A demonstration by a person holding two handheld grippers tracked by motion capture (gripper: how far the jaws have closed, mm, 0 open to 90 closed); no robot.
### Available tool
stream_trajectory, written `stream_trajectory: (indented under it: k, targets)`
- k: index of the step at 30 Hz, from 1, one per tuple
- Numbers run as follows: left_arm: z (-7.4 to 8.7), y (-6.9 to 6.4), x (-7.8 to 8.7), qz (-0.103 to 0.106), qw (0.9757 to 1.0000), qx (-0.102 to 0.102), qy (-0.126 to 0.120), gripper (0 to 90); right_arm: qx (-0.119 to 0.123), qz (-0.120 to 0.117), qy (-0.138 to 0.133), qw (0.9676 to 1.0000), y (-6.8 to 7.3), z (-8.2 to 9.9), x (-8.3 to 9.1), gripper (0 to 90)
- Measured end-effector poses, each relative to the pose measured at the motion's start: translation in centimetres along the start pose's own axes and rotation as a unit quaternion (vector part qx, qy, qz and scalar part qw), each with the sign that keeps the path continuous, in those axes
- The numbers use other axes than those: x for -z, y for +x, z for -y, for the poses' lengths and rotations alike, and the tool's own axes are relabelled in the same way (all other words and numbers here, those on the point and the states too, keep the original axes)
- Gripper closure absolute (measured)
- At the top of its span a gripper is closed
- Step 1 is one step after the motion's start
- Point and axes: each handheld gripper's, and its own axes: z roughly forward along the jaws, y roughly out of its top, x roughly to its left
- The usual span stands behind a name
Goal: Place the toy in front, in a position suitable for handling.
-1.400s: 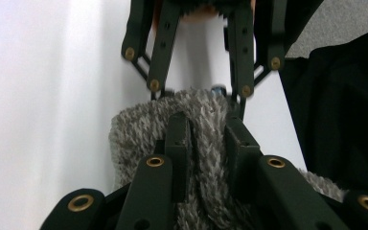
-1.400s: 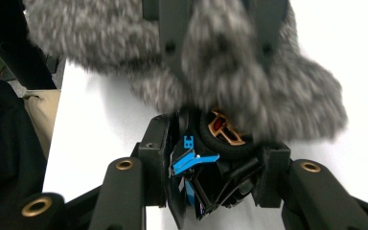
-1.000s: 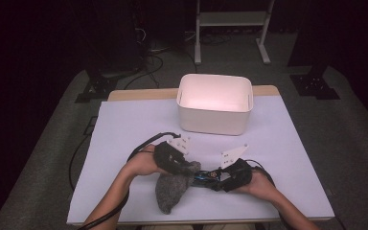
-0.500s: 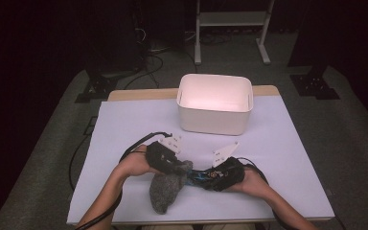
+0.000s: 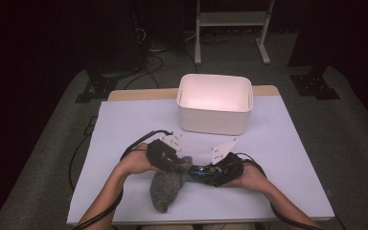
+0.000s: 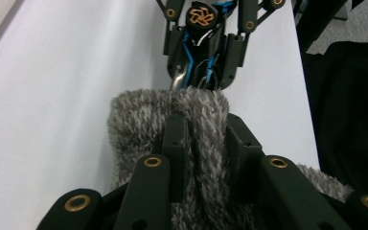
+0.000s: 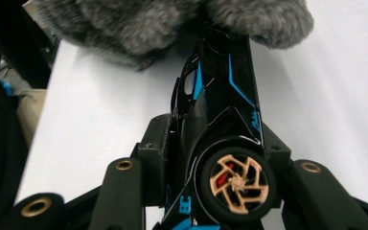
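Grey fuzzy sock (image 5: 166, 188) sits at the near edge of the white surface (image 5: 124, 124), its cuff end lifted. Left gripper (image 6: 205, 143) is clamped on the cuff, pile bunched between the two jaws. Left hand (image 5: 135, 162) comes in from the bottom left, gripper pointing level toward the right one. Right gripper (image 7: 206, 158) grips a black toy car (image 7: 218, 110) with blue trim, jaws on the body by the gold-spoked wheel; they have just been closing further on it. Right hand (image 5: 251, 175) mirrors the left, car nose pointing into the sock opening and touching the pile. Count: one sock, one car, one white bin (image 5: 214, 103) farther back, well apart from both hands.
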Motion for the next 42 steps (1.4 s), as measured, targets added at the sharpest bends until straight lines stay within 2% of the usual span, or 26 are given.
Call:
stream_trajectory:
  k: [5,7,11,19,27,42]
  targets:
    - [0.0,0.3,-0.1,0.001,1.0000,0.005,-0.004,73.7,0.001,-0.004,-0.003,1.0000,-0.9,0.0,-0.1,55.7]
    - [0.0,0.2,-0.3,0.010,0.9999,0.004,-0.004,73.8,-0.004,-0.004,0.002,1.0000,-0.9,0.0,-0.1,55.0]
    - [0.0,-0.1,-0.4,0.011,0.9999,0.001,-0.002,73.8,-0.023,-0.006,-0.006,0.9997,-0.7,0.2,0.2,53.4]
    - [0.3,-0.5,-0.4,0.020,0.9998,0.002,-0.003,73.7,-0.055,-0.022,0.004,0.9982,-0.5,0.3,0.3,37.4]
    - [0.6,-1.2,-0.5,0.029,0.9996,-0.004,-0.001,73.7,-0.079,-0.034,-0.004,0.9963,-0.5,0.1,0.9,29.4]
    - [0.9,-1.9,-0.8,0.052,0.9986,-0.009,0.006,73.8,-0.094,-0.040,0.002,0.9948,-0.1,0.2,0.6,22.2]
